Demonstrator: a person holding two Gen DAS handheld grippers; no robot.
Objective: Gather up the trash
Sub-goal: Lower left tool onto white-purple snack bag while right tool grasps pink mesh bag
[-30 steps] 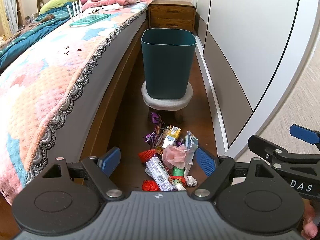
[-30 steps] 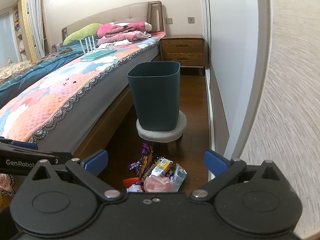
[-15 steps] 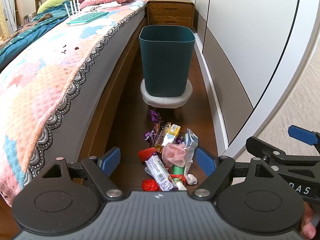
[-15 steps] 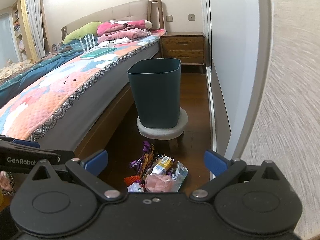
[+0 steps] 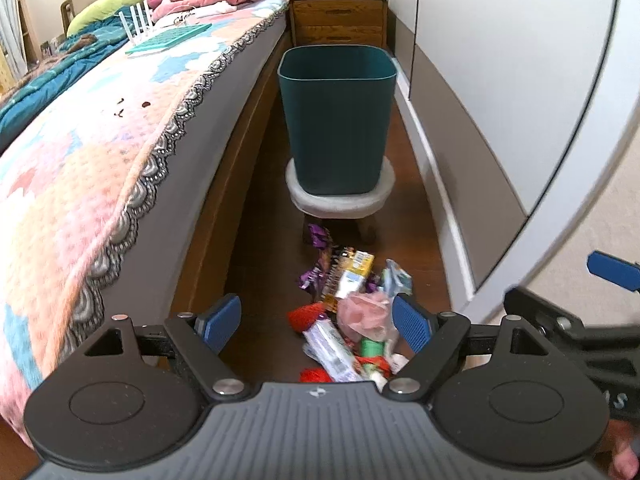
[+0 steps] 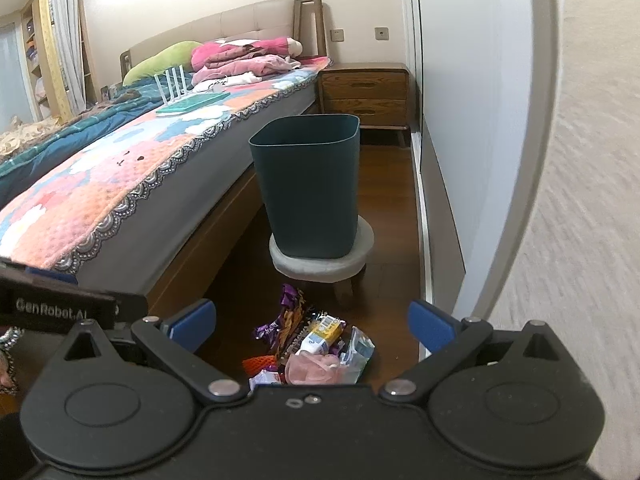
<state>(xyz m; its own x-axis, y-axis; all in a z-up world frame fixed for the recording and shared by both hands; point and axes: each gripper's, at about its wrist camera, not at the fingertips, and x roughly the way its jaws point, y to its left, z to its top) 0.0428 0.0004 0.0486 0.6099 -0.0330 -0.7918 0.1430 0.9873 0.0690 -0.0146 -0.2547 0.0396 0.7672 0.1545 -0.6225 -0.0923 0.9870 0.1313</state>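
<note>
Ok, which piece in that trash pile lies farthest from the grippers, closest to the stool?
The crumpled purple wrapper, at the pile's far tip, just in front of the stool holding the teal bin. The yellow carton and pink bag lie nearer the open grippers.

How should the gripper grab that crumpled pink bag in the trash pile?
Pinch the pink bag by its bunched, puffy top, coming down from above with the open left gripper. It sits on top of the other wrappers, so its crumpled upper folds are free, while its sides are crowded by neighbouring trash.
</note>
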